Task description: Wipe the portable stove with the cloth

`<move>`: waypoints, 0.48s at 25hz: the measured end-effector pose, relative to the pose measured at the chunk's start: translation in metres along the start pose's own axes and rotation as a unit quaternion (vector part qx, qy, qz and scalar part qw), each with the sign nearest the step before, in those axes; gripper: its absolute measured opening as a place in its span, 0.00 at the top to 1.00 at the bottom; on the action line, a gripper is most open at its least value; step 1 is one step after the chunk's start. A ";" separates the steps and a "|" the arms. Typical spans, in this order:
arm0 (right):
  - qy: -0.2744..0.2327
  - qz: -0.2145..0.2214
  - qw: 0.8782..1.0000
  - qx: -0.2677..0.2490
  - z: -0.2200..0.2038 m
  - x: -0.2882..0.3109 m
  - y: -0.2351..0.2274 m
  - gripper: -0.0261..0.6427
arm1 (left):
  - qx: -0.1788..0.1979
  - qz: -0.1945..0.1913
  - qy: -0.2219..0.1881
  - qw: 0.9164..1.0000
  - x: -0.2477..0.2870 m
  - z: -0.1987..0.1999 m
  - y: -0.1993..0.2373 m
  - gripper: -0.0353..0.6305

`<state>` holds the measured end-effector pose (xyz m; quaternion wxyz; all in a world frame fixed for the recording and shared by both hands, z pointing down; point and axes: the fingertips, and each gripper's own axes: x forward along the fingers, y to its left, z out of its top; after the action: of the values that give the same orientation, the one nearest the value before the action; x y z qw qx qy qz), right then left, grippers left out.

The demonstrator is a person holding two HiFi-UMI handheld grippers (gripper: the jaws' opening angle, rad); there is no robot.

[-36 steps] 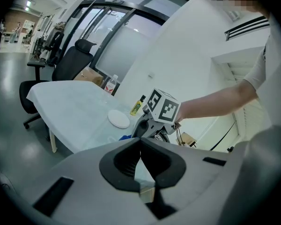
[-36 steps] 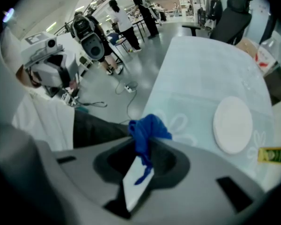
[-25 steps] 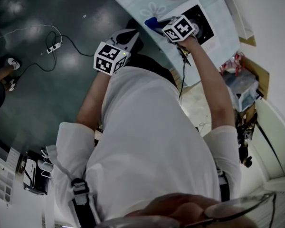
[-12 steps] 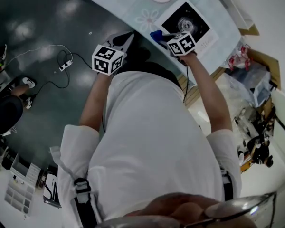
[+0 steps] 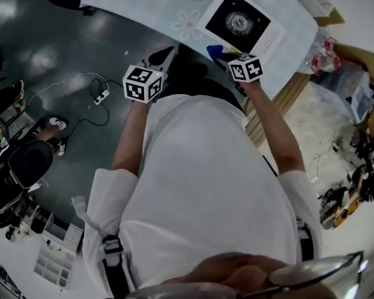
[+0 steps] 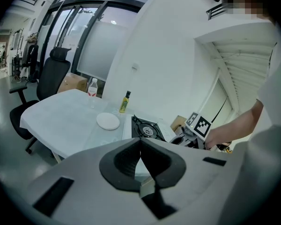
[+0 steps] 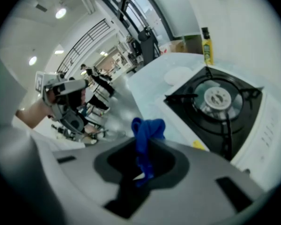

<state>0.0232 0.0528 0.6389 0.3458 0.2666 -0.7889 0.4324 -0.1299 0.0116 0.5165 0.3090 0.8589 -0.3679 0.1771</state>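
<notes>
Approach step, I judge: the right gripper (image 7: 143, 165) jaws pinch the blue cloth (image 7: 147, 130) short of the portable stove (image 7: 220, 102); the left gripper (image 6: 141, 161) jaws are together, empty. Next, the cloth should come down onto the stove.

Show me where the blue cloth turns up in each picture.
Head view: blue cloth, upper centre, just below the portable stove.
Left gripper view: cannot be made out.
Right gripper view: low centre, pinched in the right gripper's jaws.
Shared landmark: the portable stove, in all three.
</notes>
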 end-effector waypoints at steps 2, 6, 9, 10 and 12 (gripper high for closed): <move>-0.017 -0.005 1.000 0.020 -0.011 -0.005 -0.001 0.81 | 0.006 -0.006 0.006 1.000 -0.001 0.000 -0.005 0.90; -0.041 -0.031 0.997 0.065 -0.033 -0.015 -0.008 0.81 | 0.023 -0.024 0.024 0.999 0.000 0.000 -0.010 0.90; -0.061 -0.049 0.991 0.112 -0.049 -0.023 -0.018 0.81 | 0.035 -0.040 0.035 0.998 0.006 0.004 -0.012 0.90; -0.067 -0.056 0.988 0.129 -0.054 -0.025 -0.022 0.81 | 0.039 -0.047 0.038 0.997 0.008 0.005 -0.012 0.90; -0.082 -0.071 0.980 0.167 -0.064 -0.029 -0.028 0.81 | 0.045 -0.061 0.045 0.996 0.012 0.008 -0.010 0.90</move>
<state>0.0814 0.0983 0.6556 0.2606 0.4101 -0.7103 0.5092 -0.1142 0.0057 0.5128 0.2965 0.8839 -0.2926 0.2126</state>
